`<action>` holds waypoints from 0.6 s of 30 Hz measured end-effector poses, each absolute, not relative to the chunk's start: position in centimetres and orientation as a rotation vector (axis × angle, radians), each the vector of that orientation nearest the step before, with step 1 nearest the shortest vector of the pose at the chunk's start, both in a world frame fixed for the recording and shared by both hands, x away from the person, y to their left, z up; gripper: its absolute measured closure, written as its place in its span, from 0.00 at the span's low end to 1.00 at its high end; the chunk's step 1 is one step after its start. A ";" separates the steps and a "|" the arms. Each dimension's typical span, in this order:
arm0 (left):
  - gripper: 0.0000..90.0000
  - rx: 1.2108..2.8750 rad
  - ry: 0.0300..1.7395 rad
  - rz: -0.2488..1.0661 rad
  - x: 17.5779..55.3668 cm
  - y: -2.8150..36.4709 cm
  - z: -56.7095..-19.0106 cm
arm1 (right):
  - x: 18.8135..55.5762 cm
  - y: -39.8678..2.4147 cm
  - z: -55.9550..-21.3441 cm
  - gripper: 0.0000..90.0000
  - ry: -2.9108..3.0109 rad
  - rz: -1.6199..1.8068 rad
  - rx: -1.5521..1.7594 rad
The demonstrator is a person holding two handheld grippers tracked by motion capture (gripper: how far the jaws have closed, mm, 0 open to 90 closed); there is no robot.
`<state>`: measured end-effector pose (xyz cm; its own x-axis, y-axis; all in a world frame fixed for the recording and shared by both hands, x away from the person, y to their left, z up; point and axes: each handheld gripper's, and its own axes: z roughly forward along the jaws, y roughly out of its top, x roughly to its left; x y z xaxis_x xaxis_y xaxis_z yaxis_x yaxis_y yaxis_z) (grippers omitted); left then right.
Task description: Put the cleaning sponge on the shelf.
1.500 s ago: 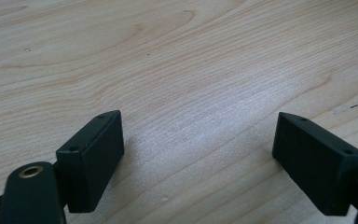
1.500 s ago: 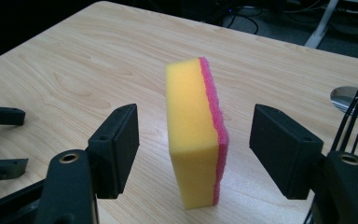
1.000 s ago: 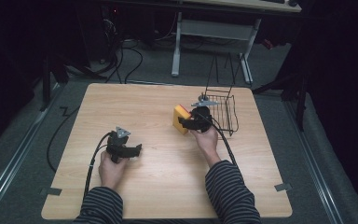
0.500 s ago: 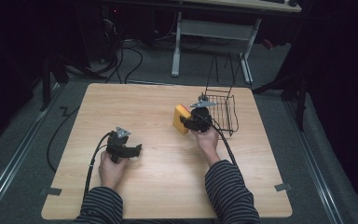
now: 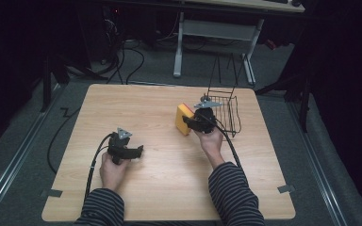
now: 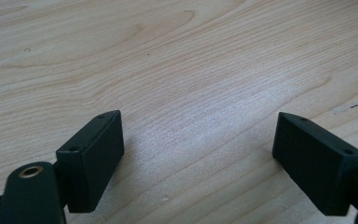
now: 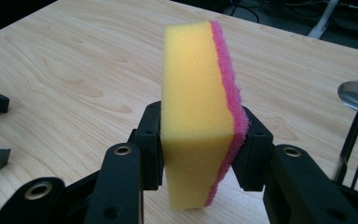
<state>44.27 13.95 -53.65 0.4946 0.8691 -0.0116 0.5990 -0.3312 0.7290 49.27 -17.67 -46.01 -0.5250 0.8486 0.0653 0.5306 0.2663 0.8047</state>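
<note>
The right gripper (image 7: 198,158) is pinching the sponge (image 7: 196,116) near the desk's far right corner, having just closed on it; next, lifting it toward the wire basket (image 5: 226,113).

Right hand-held gripper (image 7: 199,156) jaws just closed, clamping upright yellow sponge (image 7: 193,112), pink layer rightward, above wooden table (image 7: 65,70).

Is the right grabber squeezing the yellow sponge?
Touching. In the right gripper view, the right gripper has just closed: both black jaws press the sponge, one on its yellow side, one on its pink.
</note>
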 end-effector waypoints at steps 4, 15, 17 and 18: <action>0.19 2.056 1.203 0.506 44.3 13.9 -53.7 | 49.0 -17.9 -45.4 0.68 2.158 1.173 1.235; 0.19 2.056 1.203 0.507 44.3 13.9 -53.7 | 48.0 -19.2 -43.5 0.68 2.154 1.232 1.233; 0.19 2.056 1.203 0.507 44.3 13.9 -53.7 | 47.9 -19.3 -43.4 0.68 2.152 1.232 1.229; 0.19 2.056 1.203 0.507 44.3 13.9 -53.7 | 47.8 -19.4 -43.2 0.68 2.153 1.236 1.234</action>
<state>44.27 13.94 -53.65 0.4941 0.8693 -0.0114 0.5991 -0.3309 0.7291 47.81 -19.44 -43.23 -0.5496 0.8290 0.1036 0.5073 0.2326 0.8298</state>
